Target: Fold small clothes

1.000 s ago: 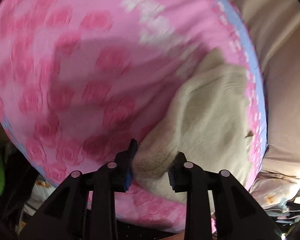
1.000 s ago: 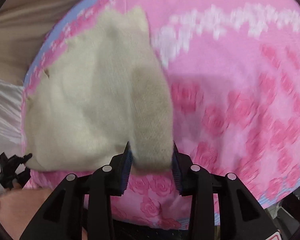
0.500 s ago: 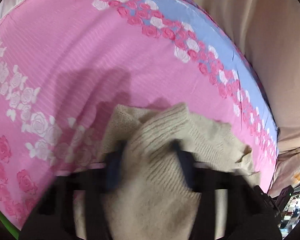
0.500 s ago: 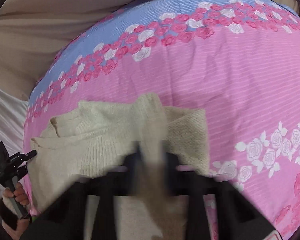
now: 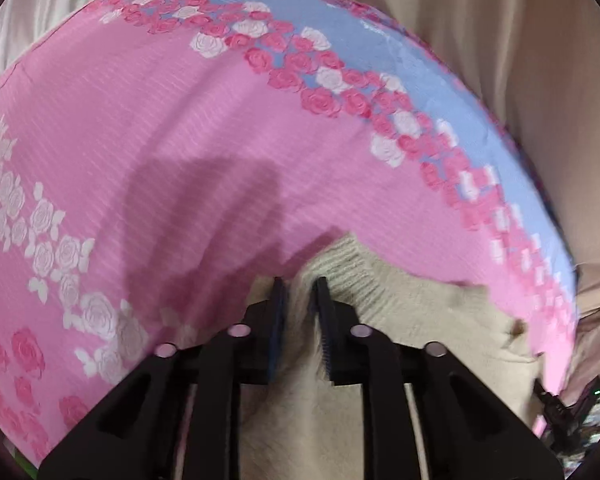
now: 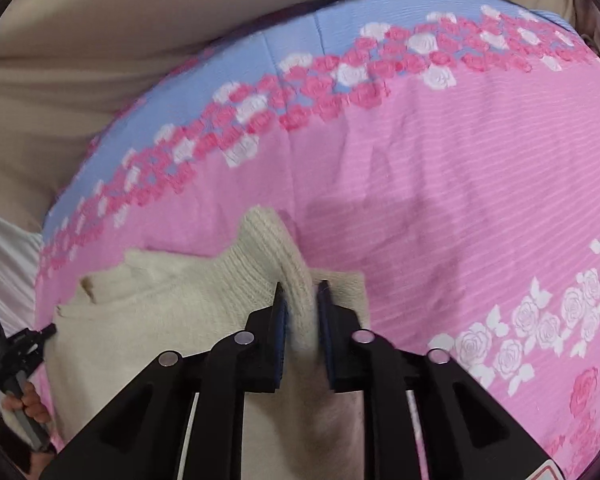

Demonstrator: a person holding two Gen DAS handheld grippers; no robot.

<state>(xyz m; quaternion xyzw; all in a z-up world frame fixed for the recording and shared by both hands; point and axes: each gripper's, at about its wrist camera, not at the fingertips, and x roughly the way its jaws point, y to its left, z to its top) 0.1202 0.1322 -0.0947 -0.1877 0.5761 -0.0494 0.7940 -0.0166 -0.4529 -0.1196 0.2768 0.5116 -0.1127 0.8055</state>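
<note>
One cream knitted sweater lies on the near part of a bed covered by one pink sheet printed with roses and edged by a blue band along its far side. Two hand-held grippers are present: the left hand-held gripper is clenched on a ribbed fold of the sweater, and the right hand-held gripper grasps another ribbed fold; the jaws of both have just been opening slightly with cloth between them. One hand shows at the left, holding the left tool's grip.

Cream knit garment — bunched, partly folded
</note>
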